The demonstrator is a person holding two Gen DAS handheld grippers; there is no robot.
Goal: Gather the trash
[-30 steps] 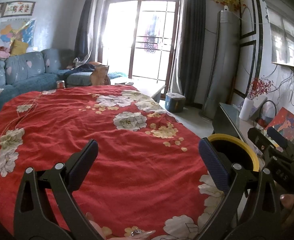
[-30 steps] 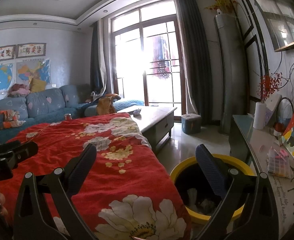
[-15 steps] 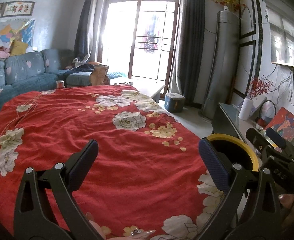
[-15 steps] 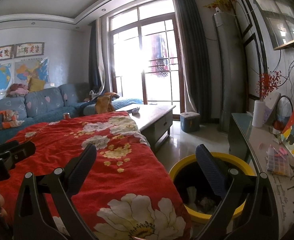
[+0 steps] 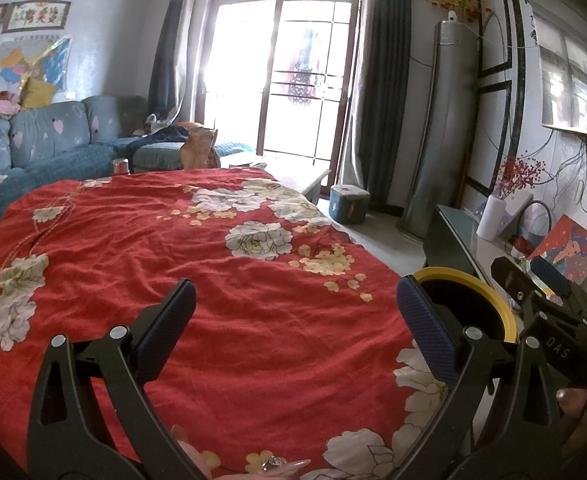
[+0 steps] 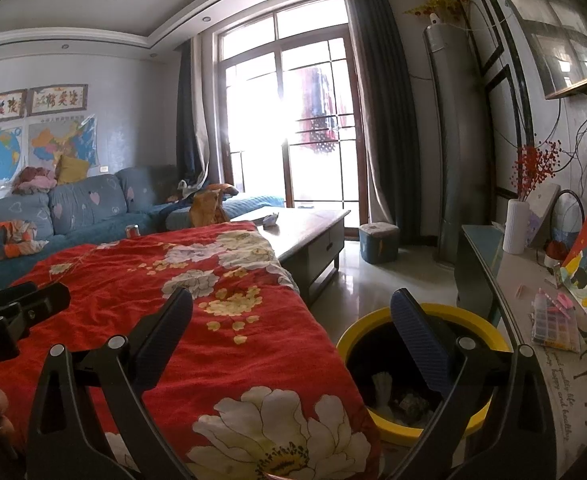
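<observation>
L gripper (image 5: 295,312) gaping, empty; R gripper (image 6: 291,318) gaping, empty | bin (image 6: 377,420) sitting below-right of R gripper, R nearer | no loose trash showing on bench

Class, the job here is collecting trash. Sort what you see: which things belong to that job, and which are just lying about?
Job: yellow bin, scraps inside it, left gripper and right gripper, both open and empty.

Lying about: red floral cloth, white vase, bead box, painting.

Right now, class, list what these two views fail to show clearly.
- Bin contents: right wrist view, the right tool finger and the bin's dark inside hide most.
- Bin in left wrist view: inside not visible, rim partly behind the left tool.
- Can label: too small.
- Balcony: overexposed.
</observation>
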